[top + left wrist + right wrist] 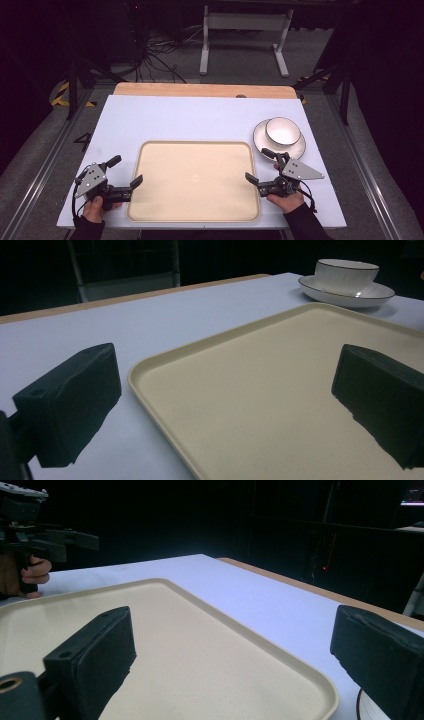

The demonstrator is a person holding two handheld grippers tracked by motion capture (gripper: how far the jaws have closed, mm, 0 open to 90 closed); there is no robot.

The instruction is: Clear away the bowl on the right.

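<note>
The right gripper (240, 655) hangs wide open over the tray (215, 630). The left gripper (30, 525) sits beyond the tray's far edge.

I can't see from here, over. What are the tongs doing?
Left tongs open, right tongs open, both empty. Tray bare between them. Bowl on plate, untouched.

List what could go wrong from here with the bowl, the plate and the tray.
1. The bowl sits loose on the plate; lifting the plate alone could tip or slide it off.
2. The right hand-held gripper, jaws open, is close to the plate's near rim and could knock it.
3. The left hand-held gripper straddles the tray edge and could shove the tray.
</note>
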